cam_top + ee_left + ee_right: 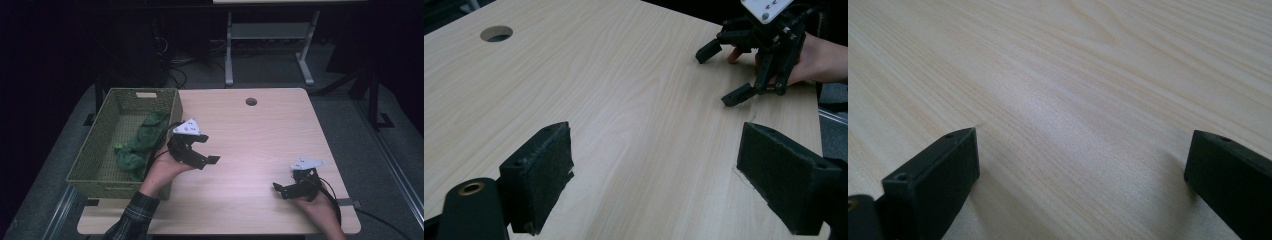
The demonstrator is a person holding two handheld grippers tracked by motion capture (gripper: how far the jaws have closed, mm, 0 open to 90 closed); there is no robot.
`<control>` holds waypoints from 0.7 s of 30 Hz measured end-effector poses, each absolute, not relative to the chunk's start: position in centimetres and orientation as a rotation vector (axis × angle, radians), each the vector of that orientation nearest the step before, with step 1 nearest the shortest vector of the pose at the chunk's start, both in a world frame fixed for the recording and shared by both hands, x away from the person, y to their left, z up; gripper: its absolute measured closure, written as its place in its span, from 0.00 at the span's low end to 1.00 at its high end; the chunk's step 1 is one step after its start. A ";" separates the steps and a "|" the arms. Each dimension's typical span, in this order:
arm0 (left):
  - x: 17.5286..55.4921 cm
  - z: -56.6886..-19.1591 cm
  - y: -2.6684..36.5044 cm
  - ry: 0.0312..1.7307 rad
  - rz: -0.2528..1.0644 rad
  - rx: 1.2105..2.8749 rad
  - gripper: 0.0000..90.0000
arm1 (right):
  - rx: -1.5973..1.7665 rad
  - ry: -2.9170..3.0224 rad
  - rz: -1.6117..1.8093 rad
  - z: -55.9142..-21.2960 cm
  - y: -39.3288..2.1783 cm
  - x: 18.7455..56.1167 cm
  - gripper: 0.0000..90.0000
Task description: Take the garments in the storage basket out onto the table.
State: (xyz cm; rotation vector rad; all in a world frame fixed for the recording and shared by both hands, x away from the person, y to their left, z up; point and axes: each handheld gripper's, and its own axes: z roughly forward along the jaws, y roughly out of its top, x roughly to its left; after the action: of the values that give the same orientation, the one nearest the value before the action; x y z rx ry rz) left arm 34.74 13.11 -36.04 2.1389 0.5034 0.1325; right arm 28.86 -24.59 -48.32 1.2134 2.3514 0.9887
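My left gripper [207, 149] hovers open over the light wood table [260, 130], just right of a green woven basket [92, 160]. A crumpled green cloth [142, 142] lies inside that basket. In the left gripper view its pads [541, 175] stand wide apart over bare wood, nothing between them. My right gripper [280, 191] rests low near the table's front right corner, open too. It appears across the table in the left gripper view [722, 73], held by a hand. In the right gripper view the two jaws frame bare tabletop [1073, 100].
A round cable hole [251, 101] sits near the table's far edge, also seen as a hole [496, 33] in the left gripper view. Beyond the table stand a desk's white legs [229, 50] and dark floor. A cable trails off the front right corner.
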 end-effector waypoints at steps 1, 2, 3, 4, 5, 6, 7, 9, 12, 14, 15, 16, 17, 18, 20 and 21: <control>34.7 -36.0 13.1 0.503 0.133 2.139 0.15 | 1.214 2.351 0.989 -48.3 -24.6 28.9 0.01; 34.8 -36.0 13.2 0.500 0.136 2.144 0.15 | 1.214 2.351 0.989 -48.3 -24.6 28.9 0.01; 34.9 -36.0 13.3 0.499 0.135 2.155 0.15 | 1.213 2.352 0.989 -48.3 -24.6 28.9 0.01; 35.0 -35.9 13.4 0.496 0.137 2.162 0.15 | 1.213 2.352 0.989 -48.3 -24.6 28.9 0.01; 35.1 -35.8 13.5 0.496 0.138 2.168 0.15 | 1.213 2.352 0.989 -48.3 -24.6 28.9 0.01; 35.3 -35.8 13.6 0.504 0.139 2.169 0.15 | 1.213 2.351 0.989 -48.3 -24.6 28.9 0.01; 35.5 -35.6 13.8 0.506 0.140 2.170 0.15 | 1.216 2.351 0.988 -48.3 -24.6 28.8 0.01; 35.9 -35.4 14.1 0.510 0.143 2.174 0.16 | 1.217 2.350 0.988 -48.3 -24.6 28.8 0.01; 36.3 -34.9 14.7 0.514 0.169 2.190 0.16 | 1.217 2.350 0.988 -48.3 -24.6 28.8 0.01; 36.5 -34.8 15.2 0.524 0.159 2.188 0.16 | 1.218 2.350 0.987 -48.3 -24.6 28.8 0.01; 36.6 -34.8 15.5 0.523 0.159 2.193 0.16 | 1.216 2.350 0.987 -48.3 -24.6 28.8 0.01; 36.7 -34.8 15.6 0.528 0.158 2.192 0.16 | 1.217 2.350 0.987 -48.3 -24.6 28.8 0.01; 36.8 -34.8 15.8 0.530 0.159 2.190 0.16 | 1.216 2.350 0.987 -48.3 -24.6 28.8 0.01; 36.9 -34.7 16.1 0.532 0.159 2.189 0.16 | 1.218 2.350 0.987 -48.3 -24.6 28.8 0.01; 37.0 -34.6 16.6 0.544 0.175 2.191 0.16 | 1.217 2.349 0.986 -48.3 -24.6 28.8 0.01; 37.0 -34.5 17.3 0.558 0.188 2.189 0.16 | 1.219 2.349 0.986 -48.3 -24.6 28.8 0.01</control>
State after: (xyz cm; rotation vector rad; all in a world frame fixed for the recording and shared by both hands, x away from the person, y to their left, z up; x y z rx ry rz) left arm 37.03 17.28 -34.46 2.1888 0.5583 0.1884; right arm 28.78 -24.60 -48.31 1.2186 2.3491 0.9859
